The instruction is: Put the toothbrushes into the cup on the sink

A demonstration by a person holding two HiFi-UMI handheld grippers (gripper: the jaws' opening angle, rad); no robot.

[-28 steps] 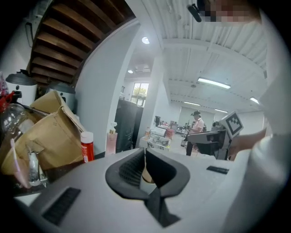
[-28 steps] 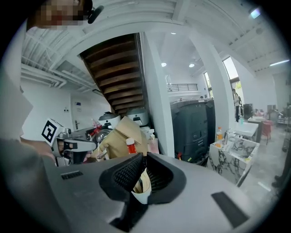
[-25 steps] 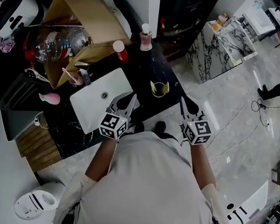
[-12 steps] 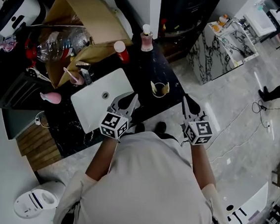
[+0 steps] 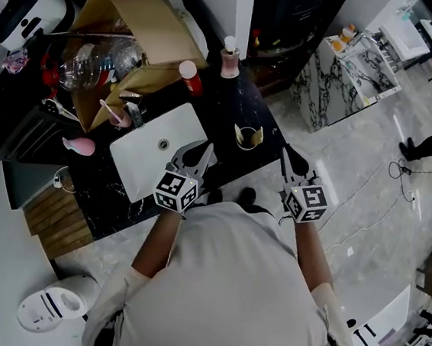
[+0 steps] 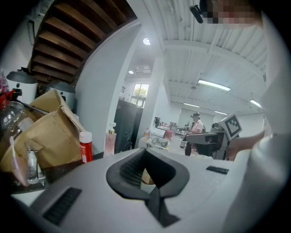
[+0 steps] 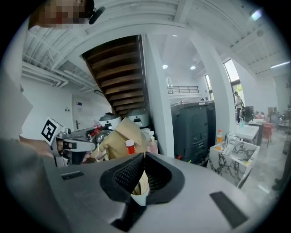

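No pick or drop seems in hand. The left gripper (image 5: pixel 197 152) and right gripper (image 5: pixel 287 154) hover at the near edge of the black stone counter (image 5: pixel 223 100), each with its jaws pressed together on nothing.

Just ahead, between them, the small white cup (image 5: pixel 244 138) stands beside the white rectangular basin (image 5: pixel 137 160). Tan sticks (image 7: pixel 142 181), likely toothbrushes, stand in it.

Farther off, ahead-left of the left gripper, a pink stick (image 5: pixel 107 111) leans at the basin's far corner. I cannot tell whether it is a toothbrush. Any further pick would need the jaws opened.
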